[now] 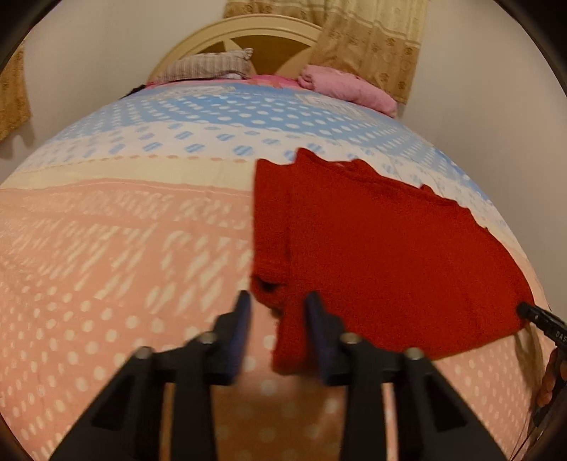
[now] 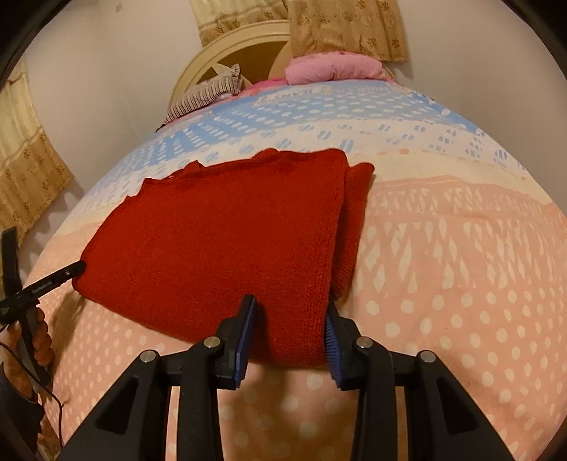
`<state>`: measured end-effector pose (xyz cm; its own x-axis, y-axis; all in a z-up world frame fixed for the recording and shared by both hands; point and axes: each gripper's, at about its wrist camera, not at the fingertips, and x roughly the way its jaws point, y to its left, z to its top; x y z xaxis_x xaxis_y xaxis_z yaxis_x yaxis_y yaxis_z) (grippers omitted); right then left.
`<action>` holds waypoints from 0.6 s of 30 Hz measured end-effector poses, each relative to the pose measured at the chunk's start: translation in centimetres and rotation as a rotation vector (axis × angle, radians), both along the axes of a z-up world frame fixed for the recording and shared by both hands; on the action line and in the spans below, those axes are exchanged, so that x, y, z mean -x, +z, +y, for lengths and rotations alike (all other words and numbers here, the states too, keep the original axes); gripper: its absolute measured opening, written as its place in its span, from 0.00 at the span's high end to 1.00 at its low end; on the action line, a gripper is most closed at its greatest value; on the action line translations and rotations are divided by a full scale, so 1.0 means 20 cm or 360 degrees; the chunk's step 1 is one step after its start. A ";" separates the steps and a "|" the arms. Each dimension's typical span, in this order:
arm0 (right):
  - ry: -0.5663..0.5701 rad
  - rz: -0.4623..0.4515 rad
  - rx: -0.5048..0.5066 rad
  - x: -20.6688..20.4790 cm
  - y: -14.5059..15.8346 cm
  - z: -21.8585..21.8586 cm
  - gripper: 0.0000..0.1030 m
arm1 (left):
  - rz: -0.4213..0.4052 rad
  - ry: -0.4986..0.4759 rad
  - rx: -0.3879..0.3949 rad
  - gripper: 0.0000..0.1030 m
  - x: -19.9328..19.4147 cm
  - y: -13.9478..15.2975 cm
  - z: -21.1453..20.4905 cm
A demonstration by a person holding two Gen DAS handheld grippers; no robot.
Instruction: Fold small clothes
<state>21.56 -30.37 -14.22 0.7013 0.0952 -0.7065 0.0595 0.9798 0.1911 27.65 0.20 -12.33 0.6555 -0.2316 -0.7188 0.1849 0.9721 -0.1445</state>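
Note:
A red knitted garment (image 1: 372,248) (image 2: 219,230) lies folded flat on the patterned bed cover (image 1: 106,266) (image 2: 460,283), with a narrow flap along one side. My left gripper (image 1: 278,315) stands at the garment's near left corner. A strip of red cloth lies between its blue pads, against the right pad and apart from the left one. My right gripper (image 2: 290,319) straddles the near right corner, where flat, unbunched cloth spans the gap. Each view shows the other gripper's tip at the garment's far corner (image 1: 528,310) (image 2: 76,267).
A pink pillow (image 1: 347,88) (image 2: 329,69) and a striped pillow (image 1: 209,65) (image 2: 209,92) lie by the round headboard (image 1: 248,32). Curtains (image 1: 372,39) hang behind. A hand (image 2: 39,340) holds the left gripper's handle. Bare bed cover spreads on both sides of the garment.

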 end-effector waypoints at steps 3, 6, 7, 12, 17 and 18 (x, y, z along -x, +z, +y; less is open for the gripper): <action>0.0030 0.0030 0.0056 0.00 -0.02 0.02 0.90 | 0.0001 -0.0044 -0.0044 0.85 0.00 -0.01 -0.04; 0.0044 0.0039 0.0040 0.02 -0.03 0.02 0.93 | 0.0033 -0.0018 -0.0096 0.87 0.02 -0.03 -0.04; 0.0056 0.0043 0.0029 0.03 -0.03 0.02 0.94 | 0.0055 -0.0016 -0.0118 0.88 0.03 -0.04 -0.04; 0.0074 0.0044 0.0034 0.06 -0.06 0.00 0.94 | 0.0051 -0.0026 -0.0155 0.88 0.08 -0.05 -0.05; -0.0013 0.0011 0.0033 0.08 0.01 -0.01 0.91 | -0.0028 0.0005 -0.0118 0.86 0.12 0.05 -0.01; -0.0040 0.0001 0.0093 0.08 0.03 0.00 0.88 | -0.0096 0.0034 -0.0132 0.86 0.13 0.09 0.00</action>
